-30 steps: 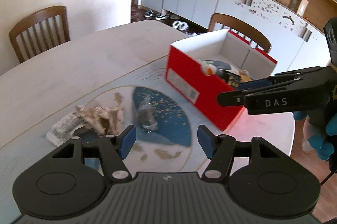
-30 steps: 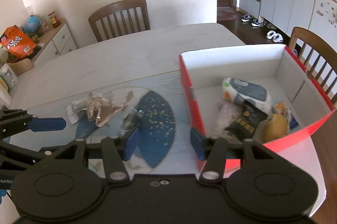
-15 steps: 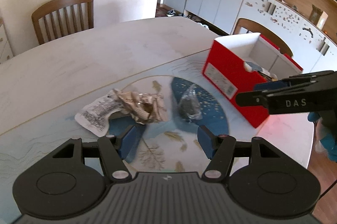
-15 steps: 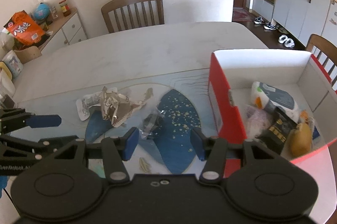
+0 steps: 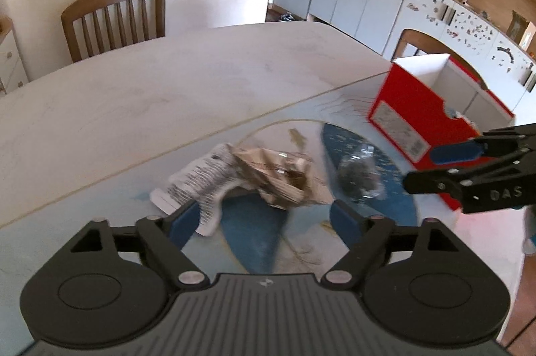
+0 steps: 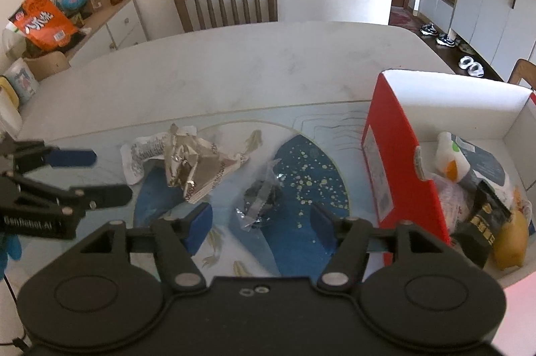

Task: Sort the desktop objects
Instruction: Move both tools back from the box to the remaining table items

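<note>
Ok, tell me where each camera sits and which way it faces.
Left wrist: on the left claw, angled down over the table at the crumpled wrapper; the right claw enters at right.
Right wrist: on the right claw, angled down at the clear plastic scrap and the red box; the left claw enters at left.
Shared: wrapper, scrap, box, both claws open and empty.
</note>
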